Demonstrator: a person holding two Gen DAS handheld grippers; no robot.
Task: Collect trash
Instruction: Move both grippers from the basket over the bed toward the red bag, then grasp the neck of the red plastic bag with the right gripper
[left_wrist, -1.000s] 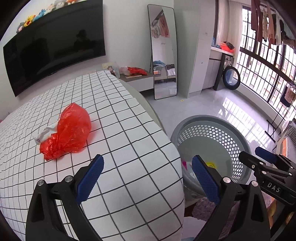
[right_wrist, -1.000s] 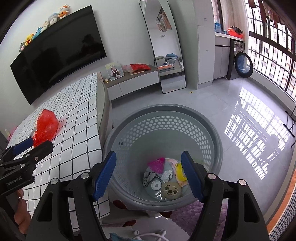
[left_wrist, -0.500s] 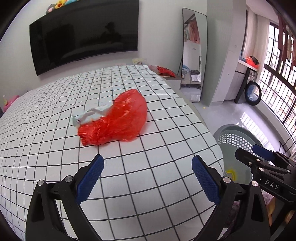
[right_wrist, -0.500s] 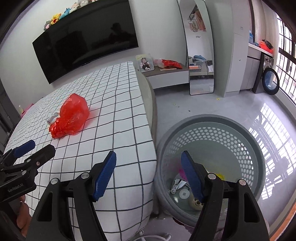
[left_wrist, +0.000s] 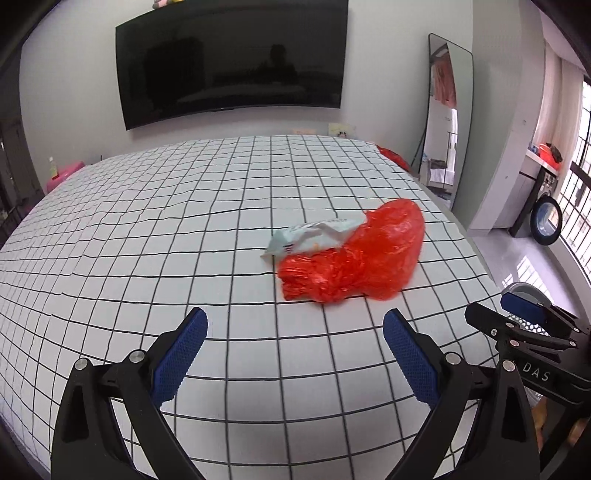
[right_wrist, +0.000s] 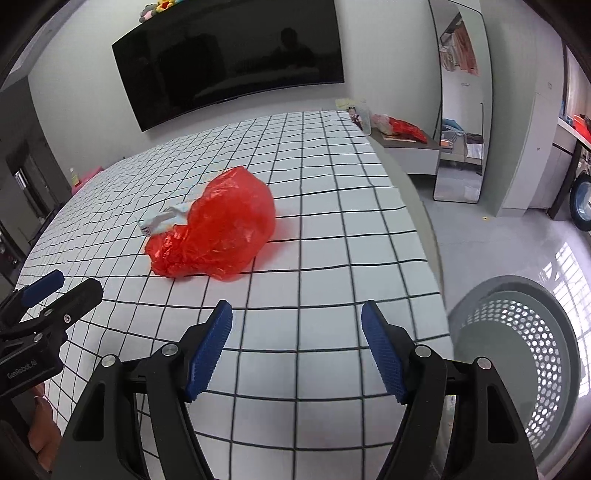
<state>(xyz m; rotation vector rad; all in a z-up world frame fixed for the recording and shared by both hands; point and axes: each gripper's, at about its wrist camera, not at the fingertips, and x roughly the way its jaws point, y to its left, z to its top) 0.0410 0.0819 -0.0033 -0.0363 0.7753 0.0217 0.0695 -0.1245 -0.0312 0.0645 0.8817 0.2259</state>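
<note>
Basket now off to the side, red bag nearer both open hand-held grippers

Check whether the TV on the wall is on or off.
Off. The TV screen is dark all over, showing only dim reflections of the room.

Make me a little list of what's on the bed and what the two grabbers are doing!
surface: bed with a black-grid white cover
trash on bed: red plastic bag, crumpled
beside it: white wrapper, touching the bag, partly tucked under it
bin: grey perforated basket, on the floor beside the bed
left gripper: open, empty, not touching the bag
right gripper: open, empty, above the cover
</note>
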